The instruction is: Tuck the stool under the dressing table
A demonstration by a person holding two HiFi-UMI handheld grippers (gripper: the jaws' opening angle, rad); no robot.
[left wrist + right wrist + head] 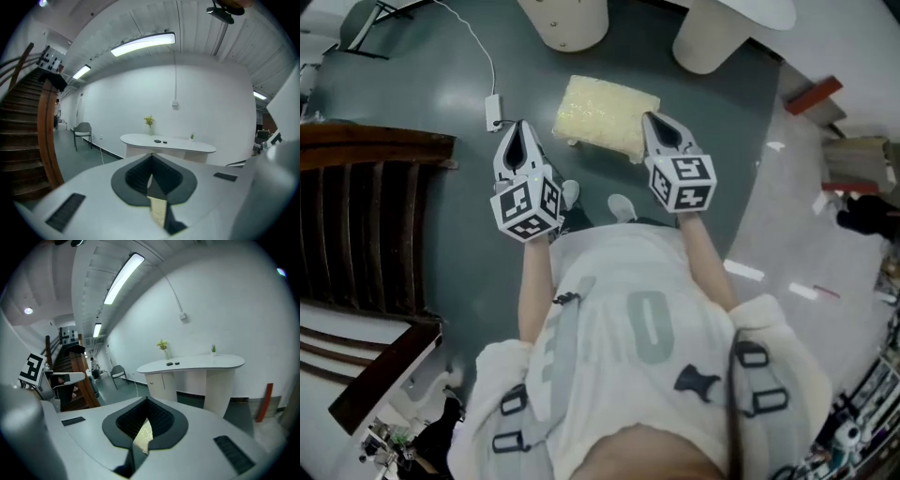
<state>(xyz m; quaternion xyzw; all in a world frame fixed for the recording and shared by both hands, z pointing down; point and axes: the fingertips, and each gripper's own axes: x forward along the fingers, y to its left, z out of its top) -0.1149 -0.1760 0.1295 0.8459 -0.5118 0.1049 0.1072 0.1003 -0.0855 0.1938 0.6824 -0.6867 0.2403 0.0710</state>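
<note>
Pale-yellow fleecy padding covers the stool (605, 114), which stands on the grey-green floor (441, 84) in front of the person, short of the dressing table (712, 33). In the head view, the table's two cream pedestals and white top lie just beyond it, so the stool is not yet tucked under. The seat is oblong, its long axis running across the view from left to right and a little askew. The way under the table runs straight ahead, across that axis.

The left gripper (523, 126) sits just off the seat's left end. The right gripper (654, 120) overlaps the right end in the head view, so it looks the nearer of the two. Whether either touches the seat cannot be told from above. Both point forward, flanking the stool one at each end.

Both grippers have their jaws clenched together on nothing. In each gripper view only a sliver of the yellow seat shows through the slit below the closed tips, with the table ahead. My judgement is that the next move is a two-sided push on the stool toward the gap between the pedestals.
</note>
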